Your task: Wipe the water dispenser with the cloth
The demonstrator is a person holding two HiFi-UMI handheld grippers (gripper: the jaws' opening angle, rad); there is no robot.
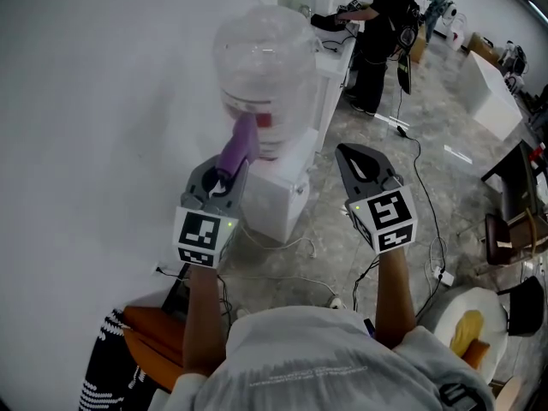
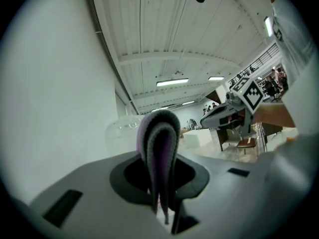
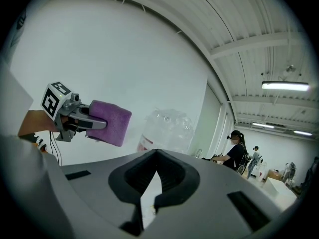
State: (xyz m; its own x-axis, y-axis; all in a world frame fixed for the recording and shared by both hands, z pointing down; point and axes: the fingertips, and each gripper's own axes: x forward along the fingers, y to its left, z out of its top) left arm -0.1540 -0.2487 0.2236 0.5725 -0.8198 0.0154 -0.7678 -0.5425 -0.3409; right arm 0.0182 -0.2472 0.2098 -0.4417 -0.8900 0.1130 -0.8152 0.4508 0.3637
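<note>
The water dispenser stands against the white wall: a clear bottle [image 1: 261,67] on a white body [image 1: 278,191]. My left gripper [image 1: 221,181] is shut on a folded purple cloth [image 1: 240,148], which sticks up from the jaws just in front of the bottle's lower part. Whether the cloth touches the bottle, I cannot tell. In the left gripper view the cloth [image 2: 159,148] fills the jaws, with the bottle [image 2: 122,131] behind. My right gripper [image 1: 355,157] is shut and empty, held right of the dispenser. The right gripper view shows the cloth [image 3: 112,121] and bottle [image 3: 167,131].
Cables [image 1: 419,187] and a power strip [image 1: 443,276] lie on the grey floor to the right. Two people [image 1: 381,32] stand at a white counter behind the dispenser. A round white table [image 1: 501,306] and chairs [image 1: 505,229] are at the right, an orange seat [image 1: 154,332] at lower left.
</note>
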